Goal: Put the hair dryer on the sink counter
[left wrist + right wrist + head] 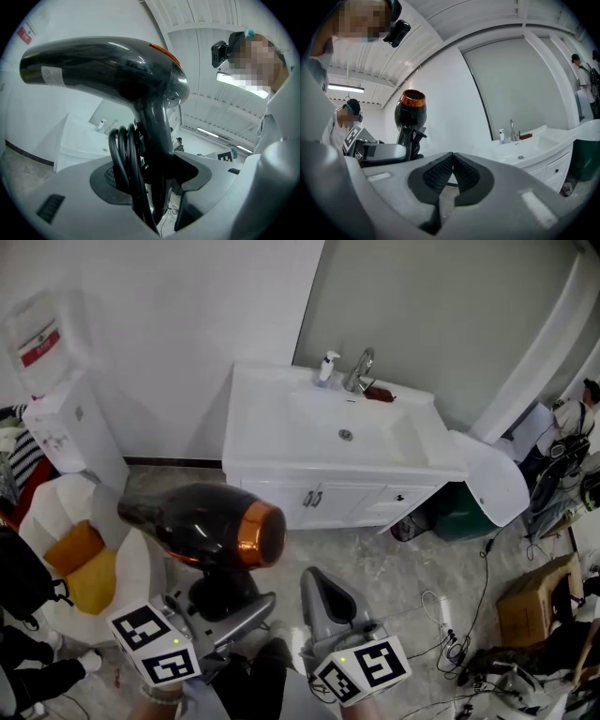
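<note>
Grips the hair dryer (202, 526) by its handle, with the folded cord (123, 159) pressed in too, in the left gripper (225, 601), jaws fairly wide around both. Holds it in the air well in front of the sink counter (258, 418), not yet over it. Has the barrel lying level, roughly parallel to the front edge of the sink counter, orange-ringed end toward the right gripper (323, 592). Holds that one closed on nothing, about as far from the sink counter. Probably needs only to go straight forward, then down on the flat part beside the basin.

Left hand-held gripper (150, 180) gripping; right hand-held gripper (451, 161) jaws together.
</note>
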